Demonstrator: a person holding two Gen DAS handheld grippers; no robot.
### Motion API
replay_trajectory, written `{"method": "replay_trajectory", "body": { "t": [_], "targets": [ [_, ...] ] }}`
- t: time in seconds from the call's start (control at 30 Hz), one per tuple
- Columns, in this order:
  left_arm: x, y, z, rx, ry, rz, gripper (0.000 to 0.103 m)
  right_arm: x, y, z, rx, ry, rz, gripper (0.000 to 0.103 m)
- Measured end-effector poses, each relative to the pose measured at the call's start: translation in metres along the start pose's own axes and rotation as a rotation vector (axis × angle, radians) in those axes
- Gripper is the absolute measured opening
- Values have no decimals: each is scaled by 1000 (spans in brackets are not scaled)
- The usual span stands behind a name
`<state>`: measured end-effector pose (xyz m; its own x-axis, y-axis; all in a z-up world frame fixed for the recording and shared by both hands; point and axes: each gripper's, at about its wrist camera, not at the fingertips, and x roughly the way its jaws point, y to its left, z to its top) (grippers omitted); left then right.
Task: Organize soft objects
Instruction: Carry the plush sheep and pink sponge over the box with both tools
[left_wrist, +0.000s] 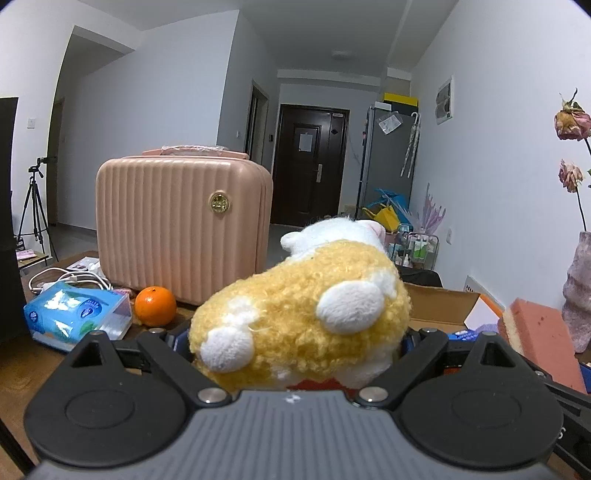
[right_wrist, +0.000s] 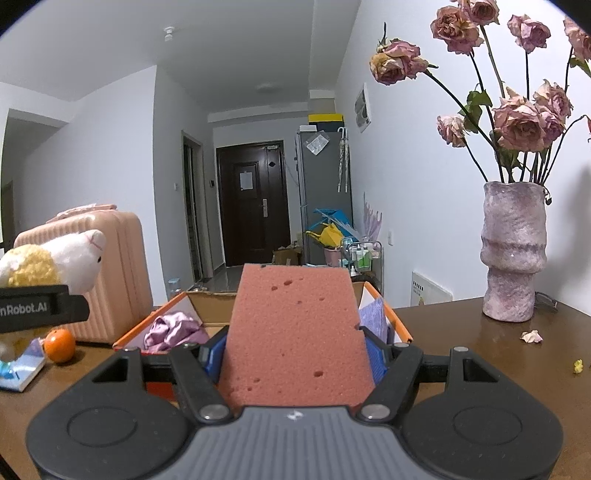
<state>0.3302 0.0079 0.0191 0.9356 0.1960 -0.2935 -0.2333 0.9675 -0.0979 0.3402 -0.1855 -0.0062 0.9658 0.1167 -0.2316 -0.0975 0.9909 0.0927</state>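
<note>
The plush (left_wrist: 299, 314) is a fuzzy yellow-and-white critter, curly yellow body with 2 white stubby feet showing and a white head pointing away from the left camera. The left gripper (left_wrist: 295, 347) is clamped on its body, holding it up off the table (left_wrist: 22, 369), just left of the box (left_wrist: 443, 306). From the right camera you can see its white face (right_wrist: 86, 258) with a little pink stitched nose, sticking out past the left gripper's black finger.

The sponge (right_wrist: 299, 332) is a pinkish-red foam block, porous with a few bigger holes, pinched between the right gripper's (right_wrist: 295, 354) blue pads (right_wrist: 376, 356). It sits in front of the box (right_wrist: 399, 325), which has an orange rim and already has a purple satin cloth (right_wrist: 173, 330) on the left and a lilac cloth (right_wrist: 371, 317) on the right.

Around that: a pink ribbed case (left_wrist: 181, 229) behind, an orange (left_wrist: 155, 305) and a tissue pack (left_wrist: 74, 314) in front of it, white cables (left_wrist: 70, 280) further left. On the right side of the table there's a mottled vase (right_wrist: 513, 251) with dried roses (right_wrist: 517, 122), plus 1 fallen petal (right_wrist: 532, 336).
</note>
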Motion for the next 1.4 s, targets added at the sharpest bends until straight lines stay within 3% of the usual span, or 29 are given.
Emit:
{"method": "replay_trajectory", "body": {
  "t": [0.63,1.4],
  "targets": [
    [45,-21,25,-14,-22,-10,95,60,3,25,29,2,-12,69],
    [121,-48,30,14,-11,-3,95,127,12,31,-21,7,-34,69]
  ]
}}
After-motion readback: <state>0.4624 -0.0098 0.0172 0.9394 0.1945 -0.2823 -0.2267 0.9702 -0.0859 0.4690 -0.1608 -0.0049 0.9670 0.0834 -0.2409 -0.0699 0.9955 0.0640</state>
